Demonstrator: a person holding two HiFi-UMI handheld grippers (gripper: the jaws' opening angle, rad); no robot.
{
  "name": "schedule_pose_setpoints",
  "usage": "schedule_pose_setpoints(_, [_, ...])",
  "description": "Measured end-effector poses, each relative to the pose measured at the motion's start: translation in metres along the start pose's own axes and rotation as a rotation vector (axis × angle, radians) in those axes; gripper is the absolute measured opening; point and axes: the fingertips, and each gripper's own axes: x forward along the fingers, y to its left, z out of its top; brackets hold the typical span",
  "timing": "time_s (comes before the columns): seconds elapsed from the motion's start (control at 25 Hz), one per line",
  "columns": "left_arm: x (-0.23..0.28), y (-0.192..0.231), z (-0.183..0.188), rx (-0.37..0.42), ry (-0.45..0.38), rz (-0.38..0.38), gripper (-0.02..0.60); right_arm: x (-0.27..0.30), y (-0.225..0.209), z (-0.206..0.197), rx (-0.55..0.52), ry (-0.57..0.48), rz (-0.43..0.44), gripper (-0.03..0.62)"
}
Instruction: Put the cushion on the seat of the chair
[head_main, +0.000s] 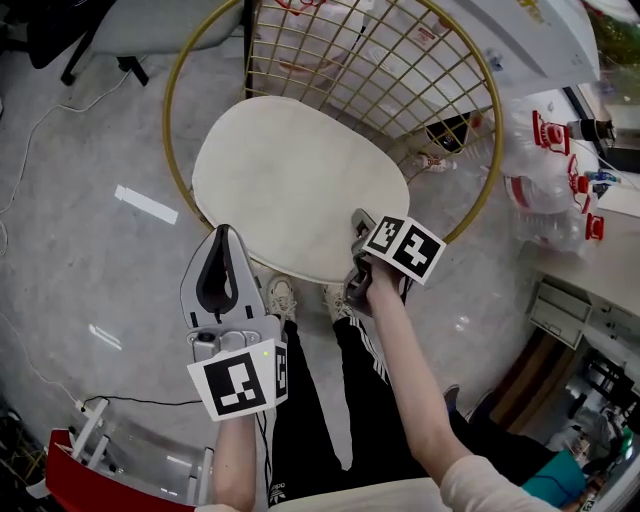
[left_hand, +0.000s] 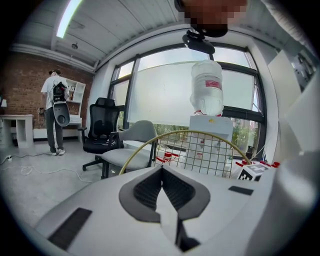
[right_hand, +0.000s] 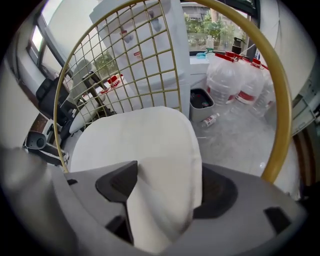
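The cream oval cushion (head_main: 290, 185) lies flat on the seat of the gold wire chair (head_main: 178, 60). My right gripper (head_main: 357, 252) points steeply down at the cushion's near right edge. In the right gripper view the cushion's (right_hand: 145, 145) edge rises in a soft fold between the wide-spread jaws of the right gripper (right_hand: 165, 185), and the pads (right_hand: 117, 182) do not squeeze it. My left gripper (head_main: 222, 235) hovers just off the cushion's near left edge, jaws closed tip to tip with nothing in them. In its own view the left gripper (left_hand: 161, 172) points over the chair's rim (left_hand: 200, 134).
Large water bottles (head_main: 545, 180) stand right of the chair, and a grey office chair (head_main: 130, 30) is at the far left. The person's shoes (head_main: 280, 298) are under the seat's front edge. A water dispenser (left_hand: 207, 100) and a standing person (left_hand: 54, 110) are farther off.
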Motion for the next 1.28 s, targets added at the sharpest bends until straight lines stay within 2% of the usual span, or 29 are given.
schedule_pose_setpoints(0.08, [-0.003, 0.003, 0.001, -0.015, 0.0, 0.009, 0.014, -0.004, -0.001, -0.001, -0.013, -0.028, -0.031, 0.32])
schedule_pose_setpoints(0.24, [-0.01, 0.003, 0.006, 0.013, -0.014, 0.008, 0.014, -0.01, 0.001, 0.006, -0.105, -0.101, -0.066, 0.321])
schedule_pose_setpoints(0.44, [-0.014, 0.007, 0.002, 0.026, -0.009, 0.013, 0.014, -0.007, 0.001, 0.013, -0.141, -0.125, -0.076, 0.33])
schedule_pose_setpoints(0.68, [-0.017, 0.002, -0.001, 0.028, -0.004, 0.006, 0.014, -0.016, 0.002, 0.023, -0.202, -0.16, -0.154, 0.345])
schedule_pose_setpoints(0.84, [-0.015, -0.004, 0.002, 0.035, -0.012, -0.002, 0.014, -0.023, 0.003, 0.026, -0.212, -0.184, -0.189, 0.345])
schedule_pose_setpoints(1.0, [-0.013, -0.008, 0.004, 0.041, -0.014, -0.012, 0.014, -0.031, 0.009, 0.03, -0.239, -0.244, -0.164, 0.345])
schedule_pose_setpoints(1.12, [-0.012, -0.01, 0.003, 0.05, -0.016, -0.017, 0.014, -0.03, 0.007, 0.026, -0.23, -0.228, -0.154, 0.35])
schedule_pose_setpoints(1.2, [-0.011, -0.01, 0.001, 0.053, -0.012, -0.018, 0.014, -0.028, 0.003, 0.023, -0.222, -0.218, -0.173, 0.36])
schedule_pose_setpoints(1.28, [-0.01, -0.012, -0.001, 0.055, -0.007, -0.021, 0.014, -0.031, 0.0, 0.027, -0.238, -0.258, -0.219, 0.364])
